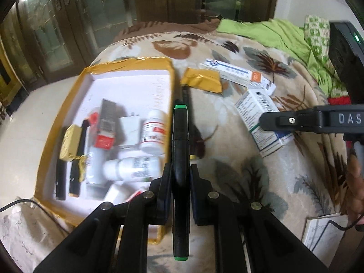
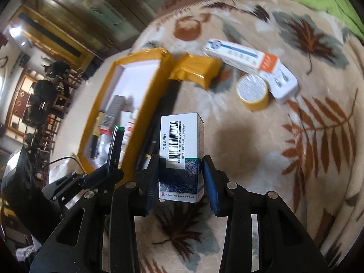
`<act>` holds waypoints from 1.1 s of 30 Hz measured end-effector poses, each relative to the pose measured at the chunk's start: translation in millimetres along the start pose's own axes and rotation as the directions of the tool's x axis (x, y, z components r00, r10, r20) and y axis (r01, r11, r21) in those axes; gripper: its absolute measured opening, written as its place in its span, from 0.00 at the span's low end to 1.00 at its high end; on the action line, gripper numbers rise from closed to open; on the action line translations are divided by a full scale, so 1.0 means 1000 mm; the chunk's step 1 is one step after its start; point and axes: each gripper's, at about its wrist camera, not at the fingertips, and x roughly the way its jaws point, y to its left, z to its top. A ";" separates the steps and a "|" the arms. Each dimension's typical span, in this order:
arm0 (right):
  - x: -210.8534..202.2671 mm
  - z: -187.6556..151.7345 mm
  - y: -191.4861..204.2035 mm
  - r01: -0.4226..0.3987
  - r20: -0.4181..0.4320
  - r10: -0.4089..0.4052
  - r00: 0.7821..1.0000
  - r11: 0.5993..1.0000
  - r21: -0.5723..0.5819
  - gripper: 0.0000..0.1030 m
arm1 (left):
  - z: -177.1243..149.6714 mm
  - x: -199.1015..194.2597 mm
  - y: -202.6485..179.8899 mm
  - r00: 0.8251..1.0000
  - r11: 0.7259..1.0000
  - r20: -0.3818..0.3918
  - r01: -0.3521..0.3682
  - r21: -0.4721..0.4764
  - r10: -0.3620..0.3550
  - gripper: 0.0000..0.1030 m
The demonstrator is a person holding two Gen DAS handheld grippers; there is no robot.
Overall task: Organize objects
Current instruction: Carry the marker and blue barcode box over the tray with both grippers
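Observation:
My left gripper (image 1: 180, 177) is shut on a black marker with green ends (image 1: 180, 150) and holds it above the right wall of the yellow-taped box (image 1: 68, 104). The box holds white bottles (image 1: 132, 167), a red and grey item and several other things. My right gripper (image 2: 179, 177) is shut on a white medicine box with a barcode (image 2: 180, 141) and holds it above the leaf-patterned blanket (image 2: 307, 159). The right gripper also shows in the left wrist view (image 1: 273, 122), over the medicine box (image 1: 257, 111). The left gripper and marker (image 2: 117, 145) show at the left of the right wrist view.
On the blanket lie a yellow packet (image 1: 201, 80), a white and orange carton (image 1: 234, 71), a roll of yellow tape (image 2: 252, 92) and a white blister pack (image 2: 283, 82). A black pen (image 1: 185, 93) lies beside the box. A green cloth (image 1: 273, 34) is at the back right.

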 end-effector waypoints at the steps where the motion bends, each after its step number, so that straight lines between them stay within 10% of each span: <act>1: -0.002 0.000 0.004 -0.003 0.006 0.003 1.000 1.000 -0.014 0.36 | -0.001 -0.003 0.009 1.000 1.000 0.003 0.007 -0.015 -0.007 0.12; 14: 0.037 0.004 0.060 -0.047 -0.008 0.047 0.999 0.999 -0.005 0.36 | -0.016 -0.025 0.168 0.998 0.965 0.041 0.047 -0.258 -0.037 0.12; 33: 0.124 0.111 0.100 0.126 0.020 -0.126 0.992 0.992 0.028 0.36 | 0.121 0.076 0.203 0.989 0.964 -0.003 0.143 -0.224 -0.147 0.13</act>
